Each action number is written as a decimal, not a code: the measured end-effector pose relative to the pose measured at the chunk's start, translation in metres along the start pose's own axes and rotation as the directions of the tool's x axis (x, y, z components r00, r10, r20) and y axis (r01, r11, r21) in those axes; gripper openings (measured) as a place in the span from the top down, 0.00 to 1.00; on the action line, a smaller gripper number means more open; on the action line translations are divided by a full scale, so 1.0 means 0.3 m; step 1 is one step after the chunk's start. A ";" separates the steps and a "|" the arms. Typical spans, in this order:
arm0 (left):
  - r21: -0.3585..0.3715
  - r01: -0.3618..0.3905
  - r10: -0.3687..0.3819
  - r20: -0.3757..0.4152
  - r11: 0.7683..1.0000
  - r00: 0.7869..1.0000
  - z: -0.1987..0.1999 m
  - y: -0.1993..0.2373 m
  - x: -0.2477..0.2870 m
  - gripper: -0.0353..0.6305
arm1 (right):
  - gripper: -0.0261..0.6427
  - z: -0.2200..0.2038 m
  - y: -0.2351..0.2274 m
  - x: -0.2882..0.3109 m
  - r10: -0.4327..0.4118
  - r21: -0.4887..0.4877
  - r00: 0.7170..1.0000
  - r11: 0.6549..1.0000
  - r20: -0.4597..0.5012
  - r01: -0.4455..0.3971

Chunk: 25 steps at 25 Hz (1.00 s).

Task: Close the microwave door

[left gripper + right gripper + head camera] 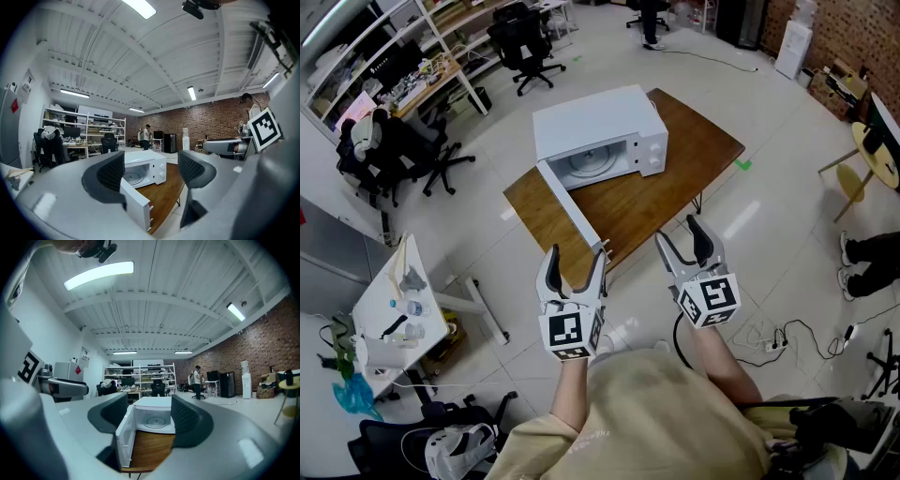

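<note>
A white microwave point(598, 131) stands on a brown wooden table point(694, 155), with its door point(570, 204) swung wide open toward me and the glass turntable showing inside. Both grippers hover off the table's near edge, short of the door. My left gripper point(576, 255) is open and empty, just beside the door's free end. To its right, my right gripper point(678, 232) is also open and empty. In the left gripper view the microwave point(149, 168) and door point(136, 206) lie between the open gripper point(152, 169) jaws. The right gripper view frames the microwave point(157, 418) and door point(123, 437) the same way.
Black office chairs point(525, 42) and shelving point(384, 66) stand at the back left. A small white table point(398, 314) with clutter is at the left, a yellow round table point(879, 155) at the right. Cables point(778, 337) trail on the floor. A person's shoes point(853, 267) show at the right edge.
</note>
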<state>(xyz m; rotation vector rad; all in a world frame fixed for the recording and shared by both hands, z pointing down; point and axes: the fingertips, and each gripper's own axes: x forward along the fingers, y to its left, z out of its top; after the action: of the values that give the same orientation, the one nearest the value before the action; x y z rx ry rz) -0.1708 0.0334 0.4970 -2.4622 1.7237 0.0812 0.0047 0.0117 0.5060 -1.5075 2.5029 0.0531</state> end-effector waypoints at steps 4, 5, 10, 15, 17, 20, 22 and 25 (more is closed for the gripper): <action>0.014 -0.001 0.002 -0.018 1.000 1.000 -0.030 -0.083 -0.010 0.41 | 0.55 -0.028 -0.049 -0.061 0.015 0.012 1.000 1.000 -0.006 -0.015; 0.018 -0.001 0.002 -0.029 1.000 1.000 -0.050 -0.094 -0.008 0.41 | 0.55 -0.042 -0.060 -0.068 0.018 0.018 1.000 1.000 -0.010 -0.018; 0.021 -0.024 0.025 -0.084 1.000 0.996 -0.134 -0.054 0.038 0.42 | 0.55 -0.115 -0.088 -0.026 0.050 0.035 0.998 0.998 -0.040 -0.049; -0.026 -0.028 0.026 -0.080 0.999 0.996 -0.181 0.033 0.176 0.43 | 0.55 -0.154 -0.184 0.098 0.029 0.021 0.998 0.999 -0.052 -0.028; -0.045 -0.031 0.028 -0.084 0.998 0.996 -0.208 0.099 0.245 0.43 | 0.55 -0.168 -0.208 0.181 0.027 0.007 0.998 1.000 -0.065 -0.026; -0.076 -0.043 0.036 -0.092 0.996 0.995 -0.235 0.226 0.339 0.43 | 0.55 -0.168 -0.203 0.331 0.042 -0.030 0.996 0.999 -0.084 -0.045; -0.090 -0.051 0.043 -0.089 0.995 0.995 -0.265 0.298 0.400 0.43 | 0.56 -0.181 -0.204 0.431 0.059 -0.053 0.994 0.997 -0.090 -0.064; -0.099 -0.053 0.046 -0.076 0.994 0.996 -0.308 0.387 0.511 0.43 | 0.56 -0.211 -0.217 0.600 0.086 -0.064 0.992 0.994 -0.093 -0.092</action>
<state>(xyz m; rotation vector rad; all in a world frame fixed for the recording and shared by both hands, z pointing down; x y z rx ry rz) -0.2300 -0.1614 0.5608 -2.5235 1.8547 0.0856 -0.0297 -0.1845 0.5362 -1.4532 2.6646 0.0872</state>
